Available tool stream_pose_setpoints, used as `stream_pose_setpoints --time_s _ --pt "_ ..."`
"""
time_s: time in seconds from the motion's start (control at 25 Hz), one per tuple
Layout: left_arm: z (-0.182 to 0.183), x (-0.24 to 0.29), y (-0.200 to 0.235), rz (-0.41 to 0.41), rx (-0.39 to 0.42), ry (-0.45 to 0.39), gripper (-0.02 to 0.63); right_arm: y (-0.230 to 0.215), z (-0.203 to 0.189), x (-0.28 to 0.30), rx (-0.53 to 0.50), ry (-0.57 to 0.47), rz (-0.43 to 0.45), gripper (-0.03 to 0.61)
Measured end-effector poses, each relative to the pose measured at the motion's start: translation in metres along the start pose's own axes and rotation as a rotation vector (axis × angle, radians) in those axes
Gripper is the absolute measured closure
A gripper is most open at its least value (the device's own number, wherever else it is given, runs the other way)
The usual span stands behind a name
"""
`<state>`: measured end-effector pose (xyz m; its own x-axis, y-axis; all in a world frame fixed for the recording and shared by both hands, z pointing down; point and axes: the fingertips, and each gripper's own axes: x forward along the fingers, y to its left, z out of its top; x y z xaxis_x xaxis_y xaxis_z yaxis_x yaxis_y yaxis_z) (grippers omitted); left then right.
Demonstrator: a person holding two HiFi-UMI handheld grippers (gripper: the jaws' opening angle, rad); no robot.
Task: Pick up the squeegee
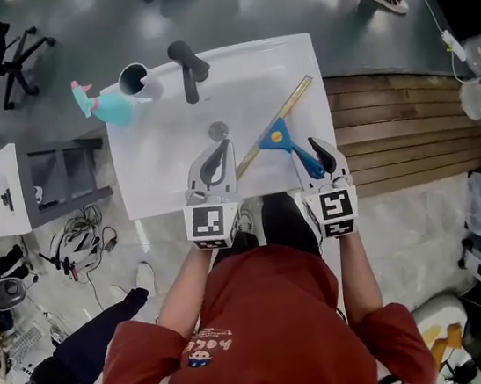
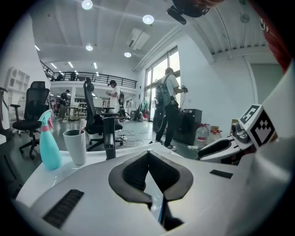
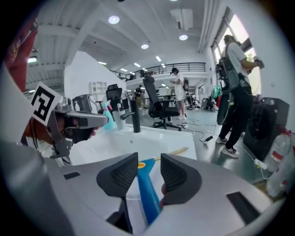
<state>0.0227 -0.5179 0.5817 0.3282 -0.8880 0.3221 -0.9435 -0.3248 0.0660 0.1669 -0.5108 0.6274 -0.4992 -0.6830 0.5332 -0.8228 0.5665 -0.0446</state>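
Observation:
The squeegee (image 1: 278,132) lies slantwise in the white sink (image 1: 160,154), with a long yellow blade, a blue head and a blue handle pointing toward the near right corner. My right gripper (image 1: 319,154) stands open over that handle; in the right gripper view the blue handle (image 3: 148,193) runs between the two pads of the right gripper (image 3: 148,169) without either pad pressing on it. To the left of the squeegee, my left gripper (image 1: 215,158) hovers over the sink's near edge. Its jaws meet at the tips with nothing between them, as the left gripper view shows of the left gripper (image 2: 148,153).
A dark faucet (image 1: 190,66) stands at the sink's far rim, a drain (image 1: 218,130) below it. A white cup (image 1: 134,79) and a teal spray bottle (image 1: 106,107) sit at the far left corner. Wooden slats (image 1: 408,123) lie to the right. People stand beyond the sink.

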Motion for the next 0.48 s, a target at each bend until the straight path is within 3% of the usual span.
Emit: stream_pose_setpoints --time_s 0.2,0.48 --pt "-0.017 0.01 0.006 0.033 -0.006 0.029 0.597 0.009 -0.032 0.028 -0.166 0.147 0.08 0.405" --pt "-0.024 0.019 0.017 0.064 -0.013 0.038 0.597 0.011 -0.058 0.046 -0.286 0.236 0.121 0.405"
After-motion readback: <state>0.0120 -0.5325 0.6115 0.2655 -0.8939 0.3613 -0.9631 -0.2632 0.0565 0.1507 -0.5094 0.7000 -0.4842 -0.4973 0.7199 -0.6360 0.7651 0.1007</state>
